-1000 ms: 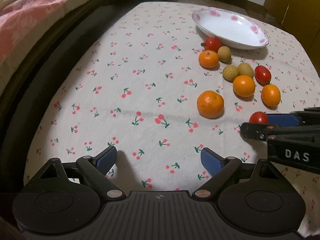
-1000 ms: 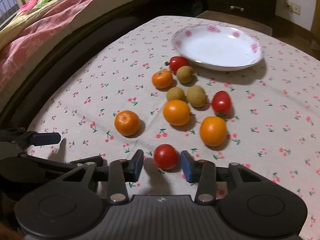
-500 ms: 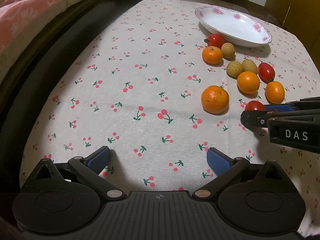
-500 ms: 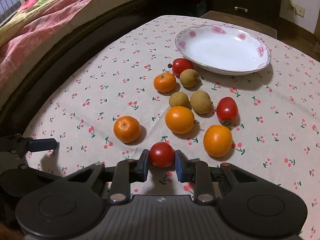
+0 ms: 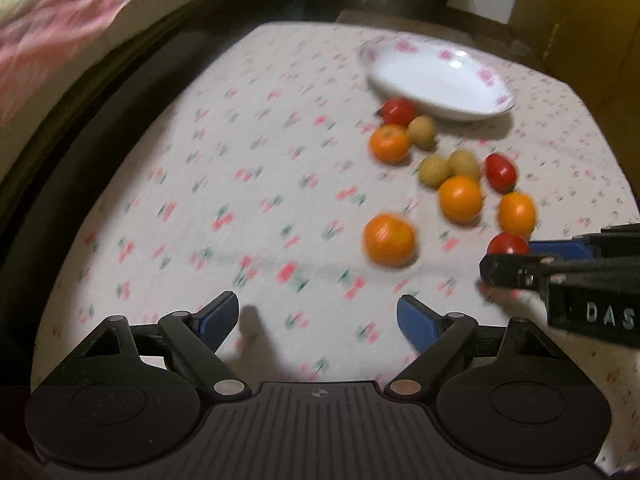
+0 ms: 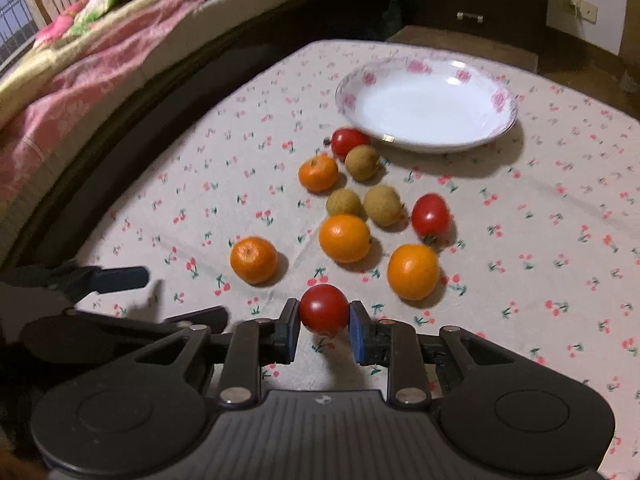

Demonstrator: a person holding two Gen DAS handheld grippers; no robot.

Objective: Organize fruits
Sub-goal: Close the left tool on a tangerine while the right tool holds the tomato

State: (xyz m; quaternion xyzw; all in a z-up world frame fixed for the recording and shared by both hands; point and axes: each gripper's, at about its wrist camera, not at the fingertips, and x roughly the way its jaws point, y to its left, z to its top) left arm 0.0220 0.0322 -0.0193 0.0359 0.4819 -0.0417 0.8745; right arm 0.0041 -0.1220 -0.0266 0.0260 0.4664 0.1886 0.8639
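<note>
Fruits are lying in a loose group on the cherry-print tablecloth, just in front of the white plate with pink flowers on its rim. The right gripper is closing its two blue pads on a red cherry tomato, and both pads are touching the sides of it. From the shadow under it, this tomato is perhaps sitting a little above the cloth, but I cannot tell for sure.

The left gripper is hovering over bare cloth with its jaws standing wide apart and nothing between them. In its view, which is blurred, the right gripper is showing at the right edge with the same tomato between its fingers.

Near the plate, another red tomato is lying just beside a brown longan and a small mandarin. Two more longans are resting side by side behind an orange. A third tomato is lying to the right of them, and a further orange is sitting in front of it. One mandarin is lying apart on the left.
</note>
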